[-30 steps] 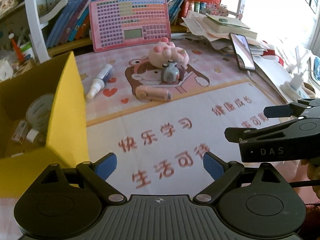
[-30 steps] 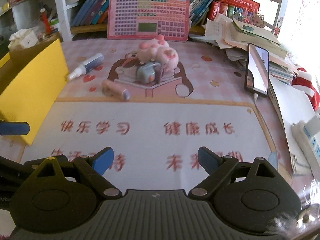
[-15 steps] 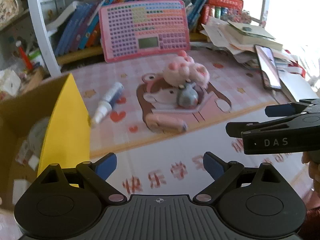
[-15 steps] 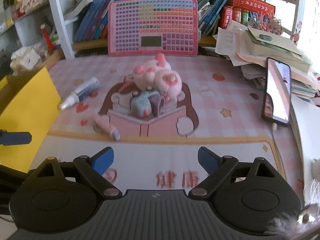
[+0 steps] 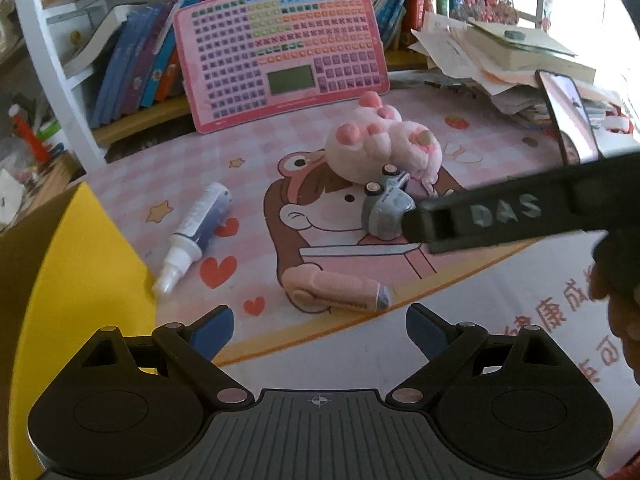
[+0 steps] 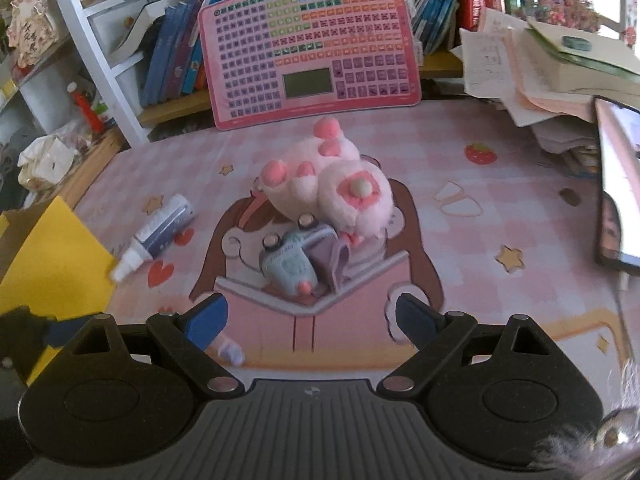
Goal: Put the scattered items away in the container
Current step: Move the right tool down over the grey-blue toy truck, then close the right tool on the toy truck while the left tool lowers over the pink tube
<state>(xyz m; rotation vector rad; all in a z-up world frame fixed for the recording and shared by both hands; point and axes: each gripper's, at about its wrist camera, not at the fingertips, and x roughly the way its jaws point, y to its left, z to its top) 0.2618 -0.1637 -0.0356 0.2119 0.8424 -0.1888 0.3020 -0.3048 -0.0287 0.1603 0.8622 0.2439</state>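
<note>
A pink plush toy [image 5: 384, 148] [image 6: 328, 188] lies mid-mat with a small grey-blue toy car [image 5: 386, 210] [image 6: 290, 260] against it. A white and blue spray bottle [image 5: 196, 232] [image 6: 154, 236] lies to the left. A pink tube-like item [image 5: 336, 286] lies just ahead of my left gripper [image 5: 320, 328], which is open and empty. My right gripper [image 6: 312, 316] is open and empty, just short of the car; its finger [image 5: 500, 212] crosses the left wrist view. The yellow box [image 5: 76, 280] [image 6: 44, 256] stands at the left.
A pink keyboard toy [image 6: 312, 44] leans on a bookshelf at the back. A phone [image 6: 618, 184] and a paper stack [image 6: 540, 64] lie at the right. The pink cartoon mat [image 6: 460, 240] covers the table.
Both grippers have moved forward toward the items; the car, plush and pink item are now much closer. The right gripper's finger has moved in front of the car in the left view.
</note>
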